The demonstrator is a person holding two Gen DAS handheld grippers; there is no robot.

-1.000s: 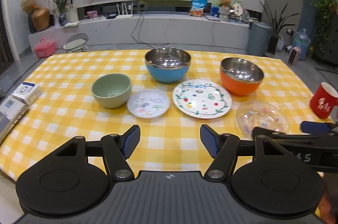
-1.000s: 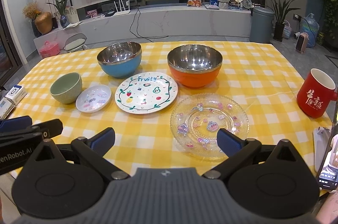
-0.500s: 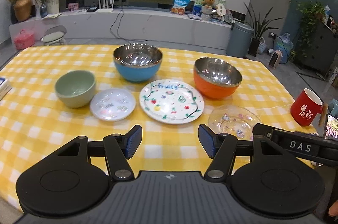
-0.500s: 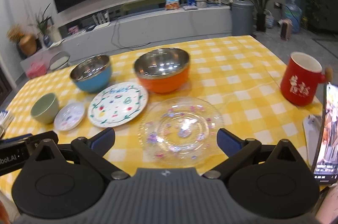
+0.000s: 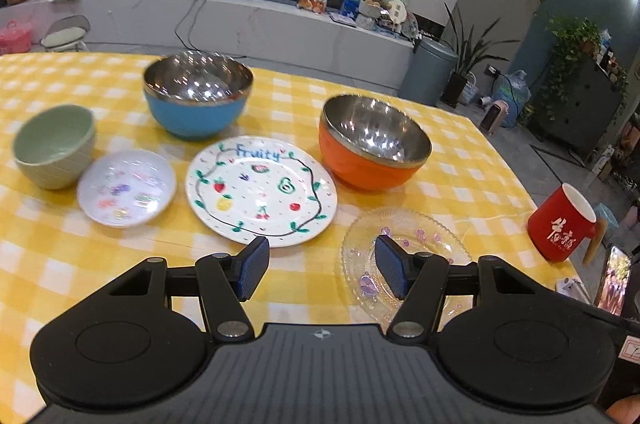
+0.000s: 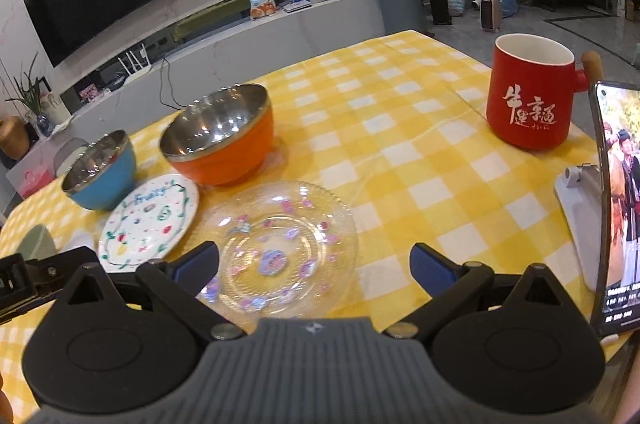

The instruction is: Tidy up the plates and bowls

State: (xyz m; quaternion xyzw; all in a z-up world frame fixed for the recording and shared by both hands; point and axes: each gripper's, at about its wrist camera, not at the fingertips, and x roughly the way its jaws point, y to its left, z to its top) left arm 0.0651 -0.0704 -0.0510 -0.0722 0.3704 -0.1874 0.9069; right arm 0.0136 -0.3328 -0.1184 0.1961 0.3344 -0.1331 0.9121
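Green bowl (image 6: 38,244) half hidden behind left gripper (image 6: 24,284).

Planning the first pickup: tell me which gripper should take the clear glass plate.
Right. The right gripper is open with the glass plate between its fingers; the left gripper sits off the plate's left edge.

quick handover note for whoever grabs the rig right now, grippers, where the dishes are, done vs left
Left gripper: open, empty, above the table's near edge.
Right gripper: open, empty, facing the clear glass plate.
Back row: green bowl, blue bowl, orange bowl.
Front row: small white plate, Fruity plate, then the glass plate.
Done: nothing stacked.
Left: everything.
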